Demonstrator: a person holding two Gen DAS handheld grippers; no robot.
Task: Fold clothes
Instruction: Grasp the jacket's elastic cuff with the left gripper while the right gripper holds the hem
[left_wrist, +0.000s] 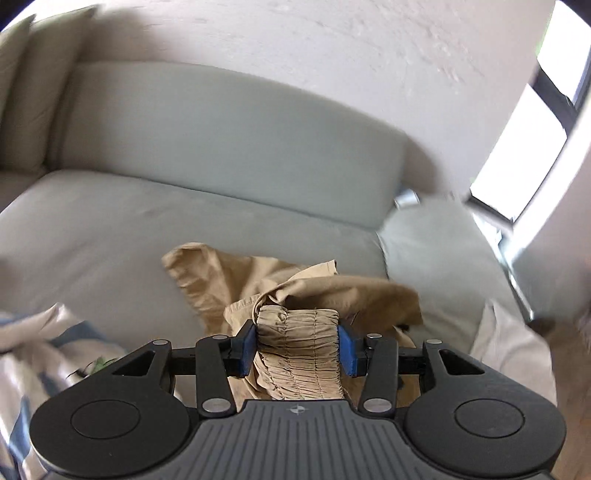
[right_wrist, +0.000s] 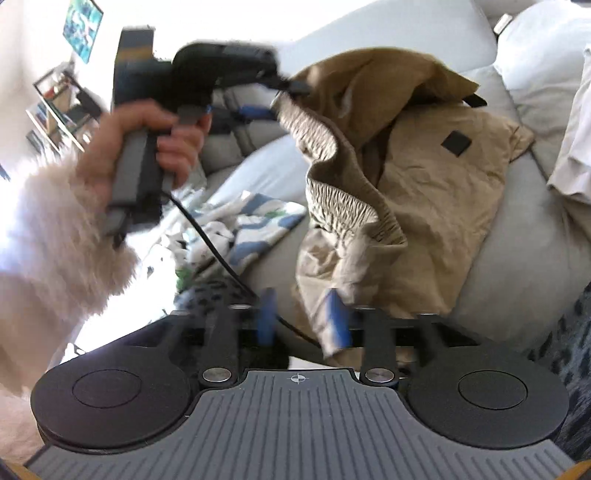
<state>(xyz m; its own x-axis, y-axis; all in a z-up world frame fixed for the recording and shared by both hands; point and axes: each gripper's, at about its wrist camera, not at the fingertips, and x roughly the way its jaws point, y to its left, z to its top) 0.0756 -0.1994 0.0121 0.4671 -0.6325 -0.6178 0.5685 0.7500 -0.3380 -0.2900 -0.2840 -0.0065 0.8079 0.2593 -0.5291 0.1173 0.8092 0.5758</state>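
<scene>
Where cushions meet, pale grey sofa (left_wrist: 229, 122).

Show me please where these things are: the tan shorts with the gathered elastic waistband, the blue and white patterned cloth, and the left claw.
Tan shorts with gathered elastic waistband (left_wrist: 295, 350): left wrist view, on the waistband.
Blue and white patterned cloth (right_wrist: 255, 221): right wrist view, on its middle.
Left claw (left_wrist: 297, 341): left wrist view, midway between its blue fingertips.

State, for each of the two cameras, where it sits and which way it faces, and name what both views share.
Left wrist: sits on the left gripper, facing the grey sofa; its blue pads clamp the tan shorts' waistband.
Right wrist: sits on the right gripper, jaws apart, facing along the sofa; the person's left hand and fluffy sleeve show.
Shared: tan shorts, sofa, blue-and-white cloth, left gripper.
</scene>
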